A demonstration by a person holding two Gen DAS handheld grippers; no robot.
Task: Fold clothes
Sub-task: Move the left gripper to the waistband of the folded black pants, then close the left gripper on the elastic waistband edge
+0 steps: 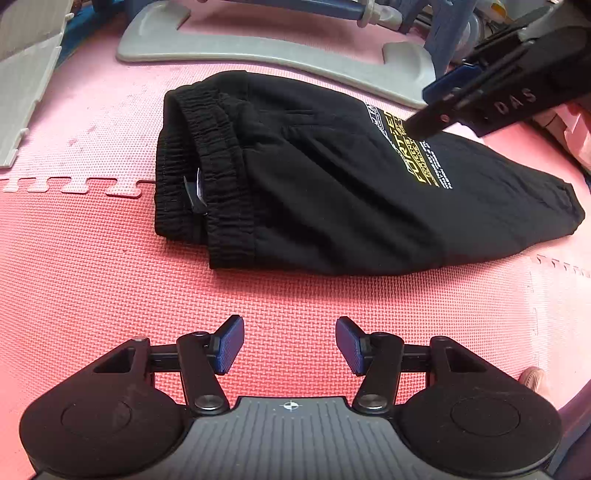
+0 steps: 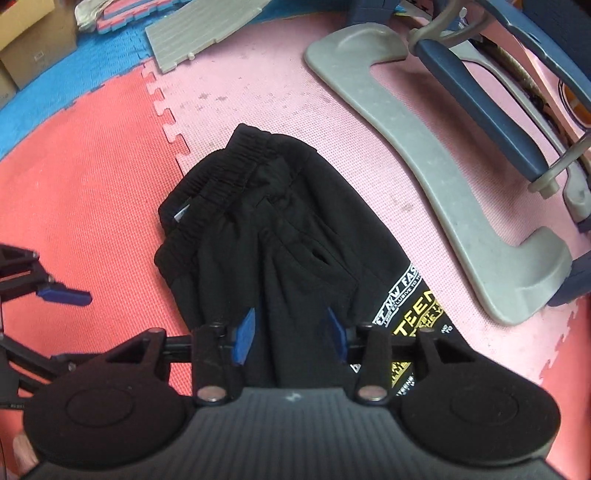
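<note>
Black pants (image 1: 332, 192) with an elastic waistband (image 1: 192, 166) and a yellow and white print (image 1: 417, 158) lie folded lengthwise on the pink and red foam mat (image 1: 110, 277). My left gripper (image 1: 291, 345) hovers open over bare mat, just short of the garment's near edge, with nothing between its fingers. From the upper right, my right gripper (image 1: 428, 118) comes down with its tips at the printed area. In the right wrist view that gripper (image 2: 291, 338) is open, and black cloth (image 2: 280, 229) lies under and between its blue pads. One left fingertip (image 2: 66, 295) shows at the left.
A grey U-shaped plastic base (image 1: 258, 55) (image 2: 443, 192) lies just beyond the pants, with a blue and grey frame (image 2: 480, 92) on it. A grey ribbed panel (image 1: 26, 81) (image 2: 199, 33) sits at the far left. Cardboard boxes (image 2: 29, 48) stand past the blue mat (image 2: 74, 88).
</note>
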